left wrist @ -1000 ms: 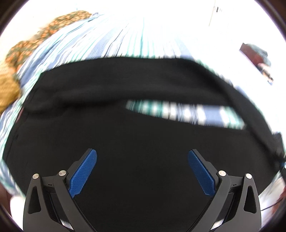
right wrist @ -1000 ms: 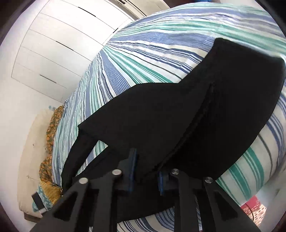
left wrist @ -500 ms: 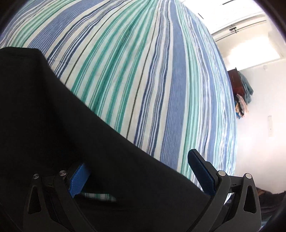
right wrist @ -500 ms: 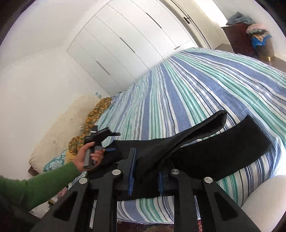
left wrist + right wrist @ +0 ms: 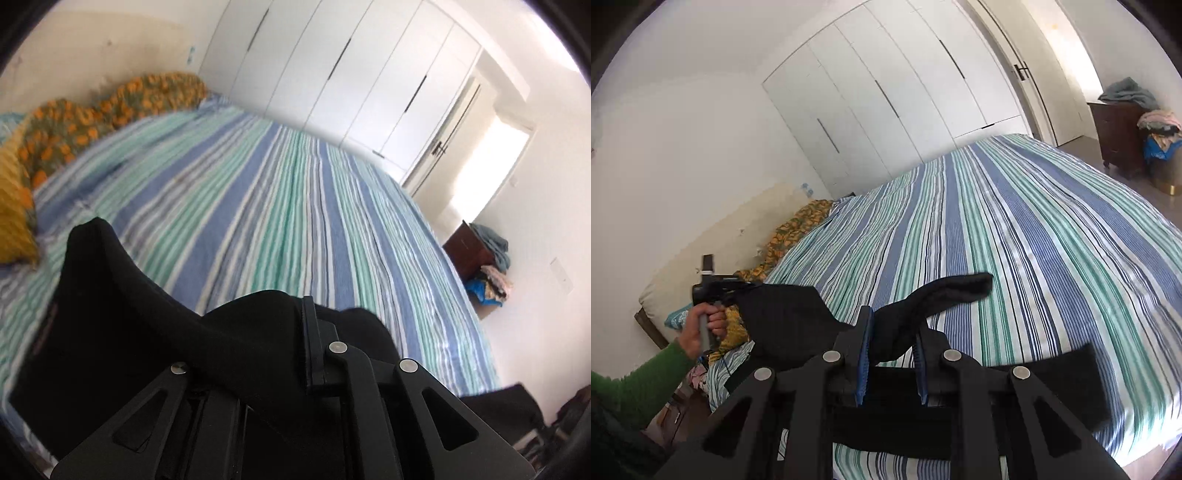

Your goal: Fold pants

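Note:
The black pants [image 5: 122,332] hang lifted above the striped bed [image 5: 280,206]. My left gripper [image 5: 273,321] is shut on a fold of the pants; the cloth drapes over its left finger and hides it. In the right wrist view my right gripper [image 5: 892,343] is shut on another bunch of the pants [image 5: 923,299], whose end sticks up to the right. The left gripper [image 5: 738,286] shows there at the left, held by a hand in a green sleeve, pinching the pants' other edge [image 5: 783,310]. A lower part of the pants [image 5: 1052,391] lies on the bed's near edge.
An orange patterned blanket [image 5: 103,107] and yellow pillow [image 5: 14,221] lie at the head of the bed. White wardrobe doors [image 5: 886,99] line the far wall. A dark dresser [image 5: 1119,129] with piled clothes stands at the right.
My left gripper has closed on the pants and raised them; its view swung from the cloth up toward the bed and wardrobe. My right gripper has lifted its held part higher.

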`<state>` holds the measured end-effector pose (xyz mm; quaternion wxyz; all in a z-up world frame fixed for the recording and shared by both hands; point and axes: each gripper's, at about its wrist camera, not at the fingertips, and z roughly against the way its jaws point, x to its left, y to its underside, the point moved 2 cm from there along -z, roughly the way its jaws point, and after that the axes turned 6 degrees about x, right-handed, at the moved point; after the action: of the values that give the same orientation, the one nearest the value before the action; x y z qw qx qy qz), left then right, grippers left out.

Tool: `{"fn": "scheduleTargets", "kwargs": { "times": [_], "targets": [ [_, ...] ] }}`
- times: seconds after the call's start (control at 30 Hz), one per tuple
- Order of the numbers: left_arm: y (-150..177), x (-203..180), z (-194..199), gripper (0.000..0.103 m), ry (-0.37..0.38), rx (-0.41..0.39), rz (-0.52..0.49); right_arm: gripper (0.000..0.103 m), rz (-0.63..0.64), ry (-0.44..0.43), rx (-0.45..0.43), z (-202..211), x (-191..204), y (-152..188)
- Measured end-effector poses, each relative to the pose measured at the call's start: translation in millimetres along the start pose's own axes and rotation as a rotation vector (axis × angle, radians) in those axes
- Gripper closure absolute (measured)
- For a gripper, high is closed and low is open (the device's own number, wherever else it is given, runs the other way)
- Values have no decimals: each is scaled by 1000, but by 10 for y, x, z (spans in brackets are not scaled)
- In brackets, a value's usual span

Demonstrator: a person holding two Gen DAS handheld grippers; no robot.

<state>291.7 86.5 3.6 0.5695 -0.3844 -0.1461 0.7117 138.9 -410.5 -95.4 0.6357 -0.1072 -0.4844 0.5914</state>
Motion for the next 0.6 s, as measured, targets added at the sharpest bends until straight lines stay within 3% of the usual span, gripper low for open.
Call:
{"fn": "scheduleTargets", "kwargs": {
  "times": [0.07, 0.2, 0.27, 0.33, 0.47, 0.6],
  "targets": [
    [502, 114, 109, 93, -22, -1, 23, 82, 15, 42, 114, -195, -187, -62],
    [1825, 141, -753, 94, -109, 336, 15, 82, -62, 223, 421, -728, -905, 312],
    [2146, 77, -944, 94, -113, 390, 37, 82, -117, 296, 496, -826, -1273, 524],
    [2212, -6, -939, 94, -110, 362, 36, 82, -170, 359, 535, -779, -1509, 631],
    [2177, -12, -879, 93, -92, 371, 37, 82, -222, 355, 519, -542, -1653, 685],
    [2249, 8, -892, 94, -92, 384, 29, 80, -326, 273, 470, -456, -1734, 710]
  ]
}}
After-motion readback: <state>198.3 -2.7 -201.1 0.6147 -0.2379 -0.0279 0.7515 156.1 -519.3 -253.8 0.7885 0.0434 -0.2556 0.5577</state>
